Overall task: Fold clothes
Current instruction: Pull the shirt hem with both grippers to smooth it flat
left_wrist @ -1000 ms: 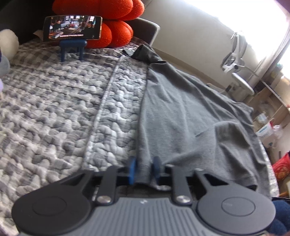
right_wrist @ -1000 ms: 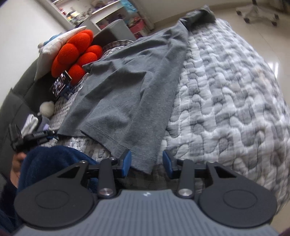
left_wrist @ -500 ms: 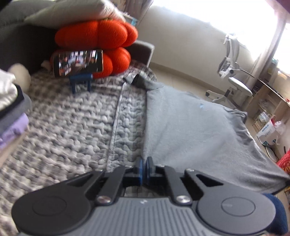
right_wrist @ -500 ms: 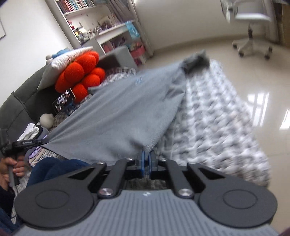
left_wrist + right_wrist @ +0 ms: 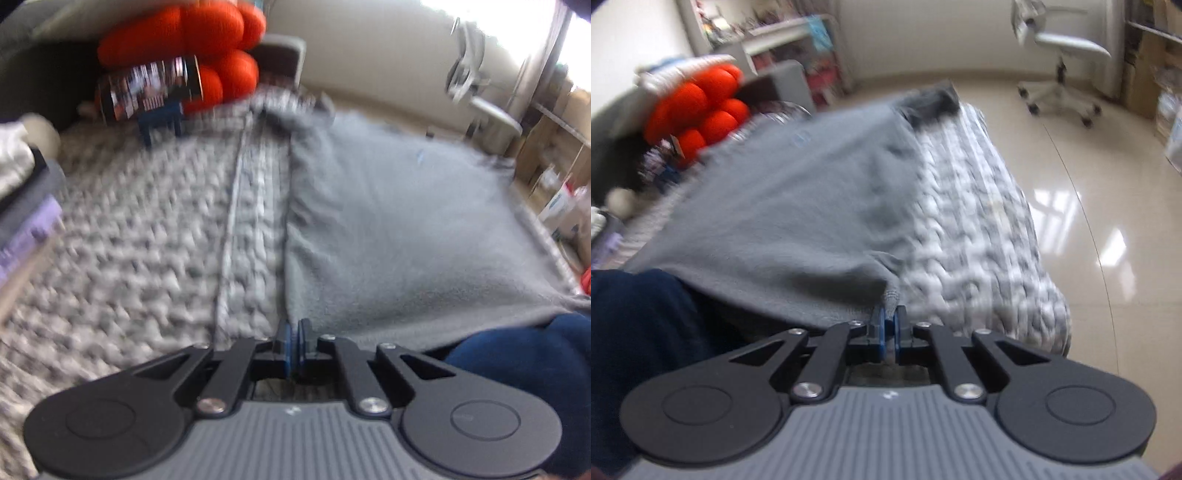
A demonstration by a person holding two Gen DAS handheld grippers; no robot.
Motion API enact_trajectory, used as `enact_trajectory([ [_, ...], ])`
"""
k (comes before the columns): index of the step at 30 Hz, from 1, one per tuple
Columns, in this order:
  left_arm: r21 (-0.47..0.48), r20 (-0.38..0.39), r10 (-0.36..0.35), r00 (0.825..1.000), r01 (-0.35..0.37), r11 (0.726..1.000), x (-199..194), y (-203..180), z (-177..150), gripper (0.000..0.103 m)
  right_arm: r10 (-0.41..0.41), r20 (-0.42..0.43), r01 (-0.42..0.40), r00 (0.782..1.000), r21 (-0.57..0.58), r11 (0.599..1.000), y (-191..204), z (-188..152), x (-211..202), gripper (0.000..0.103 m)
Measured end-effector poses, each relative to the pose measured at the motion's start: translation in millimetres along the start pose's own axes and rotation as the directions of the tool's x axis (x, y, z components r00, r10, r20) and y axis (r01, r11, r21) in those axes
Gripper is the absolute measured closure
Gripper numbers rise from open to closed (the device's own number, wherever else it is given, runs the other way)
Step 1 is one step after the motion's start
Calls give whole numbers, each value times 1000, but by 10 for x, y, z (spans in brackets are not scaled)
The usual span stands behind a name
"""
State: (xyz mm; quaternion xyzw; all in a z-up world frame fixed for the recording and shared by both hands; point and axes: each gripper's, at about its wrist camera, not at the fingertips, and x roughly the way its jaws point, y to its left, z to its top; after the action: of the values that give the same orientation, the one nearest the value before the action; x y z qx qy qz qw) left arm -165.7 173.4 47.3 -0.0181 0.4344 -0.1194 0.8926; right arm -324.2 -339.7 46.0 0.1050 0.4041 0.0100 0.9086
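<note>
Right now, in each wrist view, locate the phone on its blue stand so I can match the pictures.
Left wrist: phone at upper left, on the quilt, in front of the orange cushion.
Right wrist: phone at far left, small and blurred, below the orange cushion.
Shared landmark: the grey shirt, to the phone's right in both.

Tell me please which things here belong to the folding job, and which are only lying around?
For the job:
grey garment
left gripper, shut on its hem
right gripper, shut on its hem
quilted bedcover underneath

Lying about:
orange cushion
phone on stand
office chair
</note>
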Motion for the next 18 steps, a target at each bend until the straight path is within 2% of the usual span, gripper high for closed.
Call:
enact_trajectory([
  [8, -39, 0, -6, 1000, 6, 999, 3, 8, -111, 99, -10, -2, 10, 1000, -19, 1000, -6, -37, 23, 97],
  [10, -48, 4, -7, 1000, 7, 999, -30, 0, -105, 99, -11, 22, 11, 1000, -9, 1000, 51, -15, -46, 97],
  [15, -101, 63, -49, 997, 55, 993, -217, 31, -40, 99, 18, 171, -17, 985, -8, 1000, 105, 143, -361, 97],
  [18, -81, 84, -47, 995, 54, 995, -256, 17, -34, 99, 5, 181, -1, 983, -21, 1000, 141, 205, -350, 97],
])
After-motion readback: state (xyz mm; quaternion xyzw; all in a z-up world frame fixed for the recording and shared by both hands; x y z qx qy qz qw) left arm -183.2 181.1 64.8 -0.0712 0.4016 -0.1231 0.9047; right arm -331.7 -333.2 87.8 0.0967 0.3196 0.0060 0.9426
